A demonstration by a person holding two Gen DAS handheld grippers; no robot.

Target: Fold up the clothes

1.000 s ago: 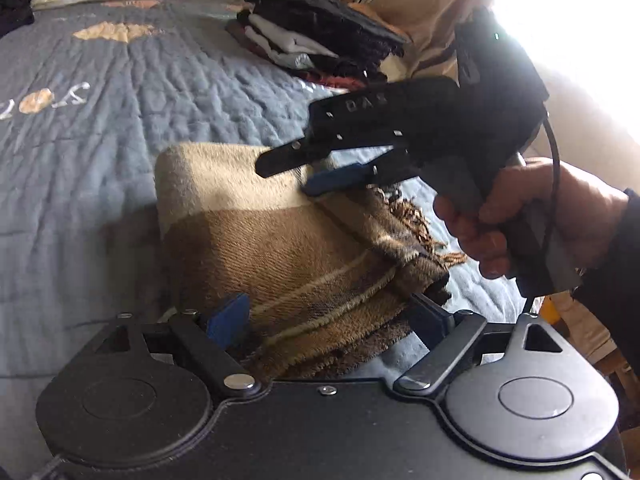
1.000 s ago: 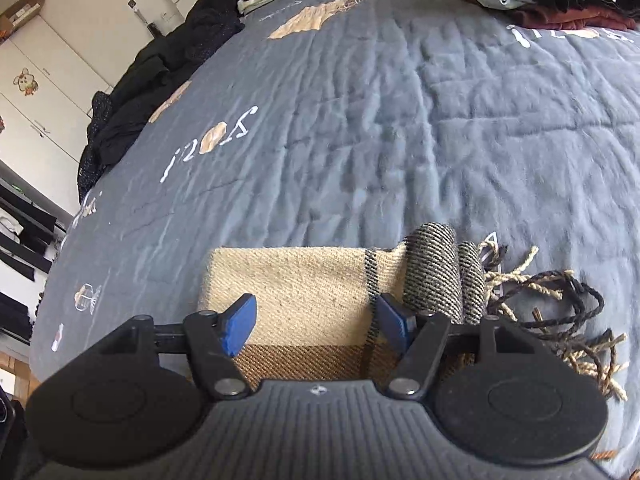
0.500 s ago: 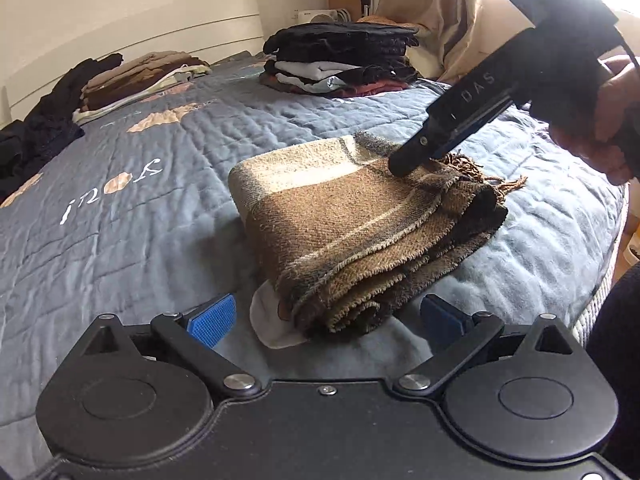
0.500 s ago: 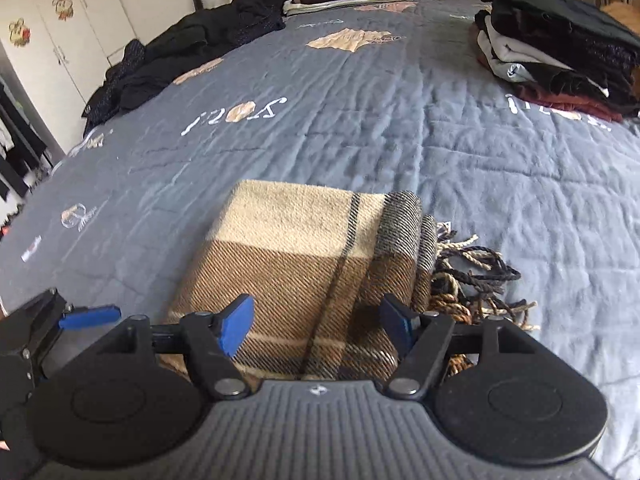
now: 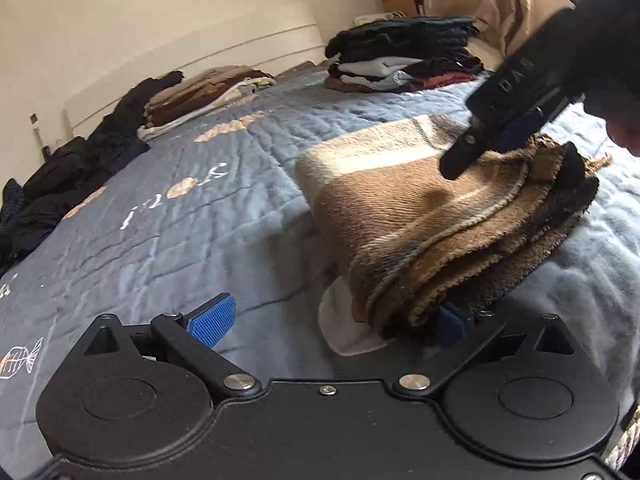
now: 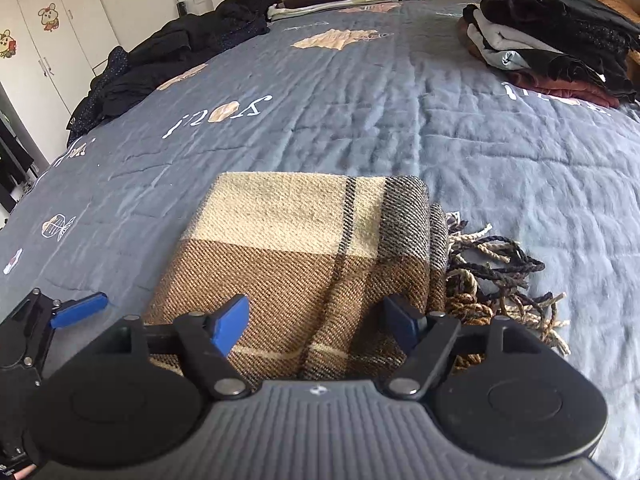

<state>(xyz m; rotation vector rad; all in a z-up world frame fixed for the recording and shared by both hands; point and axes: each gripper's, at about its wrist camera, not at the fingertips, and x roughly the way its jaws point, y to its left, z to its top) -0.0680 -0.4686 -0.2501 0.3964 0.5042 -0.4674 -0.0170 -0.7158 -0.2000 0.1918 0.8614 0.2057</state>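
Left tool backed off scarf edge, wide; right tool opening above.

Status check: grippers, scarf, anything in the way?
Left gripper open, holding nothing. Right gripper opening over the scarf, no grip seen. Scarf folded on the bed, fringe out at one end. Nothing in the way.

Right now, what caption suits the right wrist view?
Folded plaid scarf on a grey quilt, framed by the opening right hand-held gripper.
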